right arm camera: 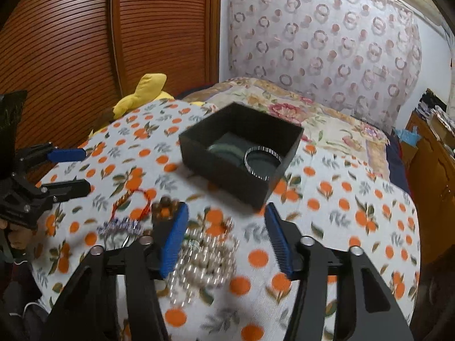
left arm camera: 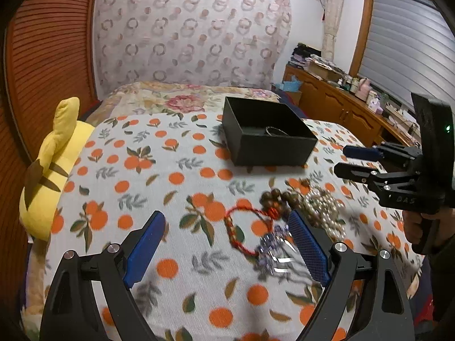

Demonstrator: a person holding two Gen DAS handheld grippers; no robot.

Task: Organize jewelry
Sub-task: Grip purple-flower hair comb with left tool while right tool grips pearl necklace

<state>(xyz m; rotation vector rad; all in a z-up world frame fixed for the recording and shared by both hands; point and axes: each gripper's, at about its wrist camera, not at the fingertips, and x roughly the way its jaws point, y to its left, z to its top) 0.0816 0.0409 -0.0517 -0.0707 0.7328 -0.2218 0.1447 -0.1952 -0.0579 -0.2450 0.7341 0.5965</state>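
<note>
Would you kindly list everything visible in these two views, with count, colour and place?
box: one, black, open, far on cloth
bangle: one, silver, inside box
pearl strand: one, white, heaped between right gripper's fingers
wooden beads: one string, brown, beside pearls
red cord bracelet: one, near left gripper
purple piece: one, blurred, beside cord
cloth: one, white, orange-printed
plush toy: one, yellow, cloth's left edge
left gripper: open
right gripper: open

Near half of the orange-print cloth (left arm camera: 119,164) lies bare — passable; black box (left arm camera: 267,133) blocks the far edge, jewelry heap (right arm camera: 204,253) before it.
</note>
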